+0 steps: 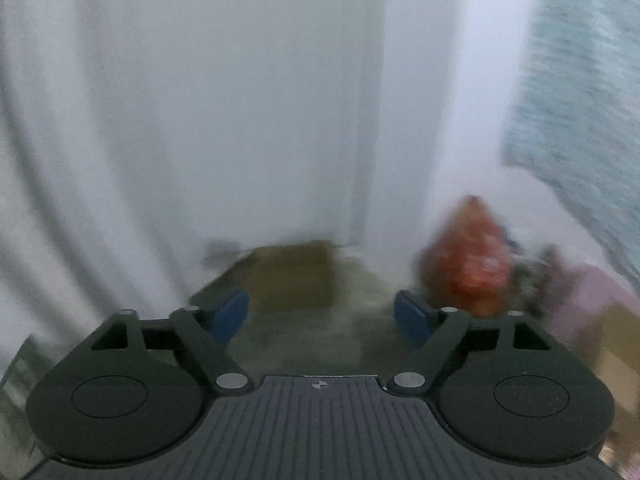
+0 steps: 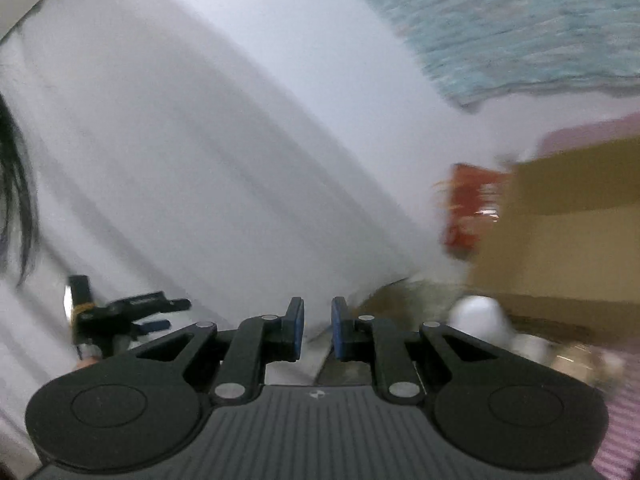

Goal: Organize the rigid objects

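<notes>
Left claw (image 1: 322,316): its blue pads are being held wide apart, released, with nothing between them; it is being pointed at a white wall and a grey-green floor strip.
Right claw (image 2: 317,328): its pads are being held nearly together with a narrow gap; nothing is seen gripped, so it is being read as clenched on nothing.
Orange bag (image 1: 472,264): it is being shown blurred, standing on the floor to the right of the left claw's right pad, near the wall; in the right wrist view it is being seen beside a cardboard box (image 2: 568,216).
Brown flat piece (image 1: 292,276): it is being shown lying on the floor ahead of the left claw, against the wall.
White round object (image 2: 478,316): it is being seen just right of the right claw, in front of the box; what it is cannot be told.
Blue-green cloth (image 2: 500,20): it is being shown hanging at the upper right.
Blur: both views are being smeared, so fine detail cannot be told.
</notes>
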The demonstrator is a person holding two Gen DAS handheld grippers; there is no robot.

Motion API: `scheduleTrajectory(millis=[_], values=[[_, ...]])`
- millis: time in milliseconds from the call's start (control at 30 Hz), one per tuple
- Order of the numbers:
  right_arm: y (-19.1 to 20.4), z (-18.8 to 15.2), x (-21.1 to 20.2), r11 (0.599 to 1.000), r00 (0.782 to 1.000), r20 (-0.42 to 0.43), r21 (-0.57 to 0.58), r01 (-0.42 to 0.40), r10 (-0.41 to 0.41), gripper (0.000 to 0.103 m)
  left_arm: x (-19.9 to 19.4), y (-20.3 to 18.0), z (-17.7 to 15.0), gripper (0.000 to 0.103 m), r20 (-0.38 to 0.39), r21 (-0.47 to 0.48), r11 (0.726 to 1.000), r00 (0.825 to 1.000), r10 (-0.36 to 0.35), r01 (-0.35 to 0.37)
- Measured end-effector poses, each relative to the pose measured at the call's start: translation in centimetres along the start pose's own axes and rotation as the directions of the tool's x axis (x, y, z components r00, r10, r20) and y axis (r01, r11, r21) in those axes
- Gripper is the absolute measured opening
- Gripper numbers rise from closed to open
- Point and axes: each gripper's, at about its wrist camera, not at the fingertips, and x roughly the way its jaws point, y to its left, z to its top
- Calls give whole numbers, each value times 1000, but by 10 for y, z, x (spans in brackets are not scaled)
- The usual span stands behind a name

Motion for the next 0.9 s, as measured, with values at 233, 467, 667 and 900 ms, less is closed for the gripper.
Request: scheduleTrajectory(millis=[233,467,667,900], values=[[68,3,96,995,996,-79,-82,-55,49,18,134,108,-66,94,-291,-166,971,950,116,-170],[95,-18,187,994,972,-233,-107,8,-33,21,311,141,-264,83,-771,-352,876,633,-72,-329],[84,-22,225,988,950,-287,-124,88,-121,21,369,97,-387,89,-910,-337,903,340,-239,-267],[67,-29,239,976,923,-320,-102,191,-214,21,400,71,-493,94,-868,-495,779,165,-469,-386]])
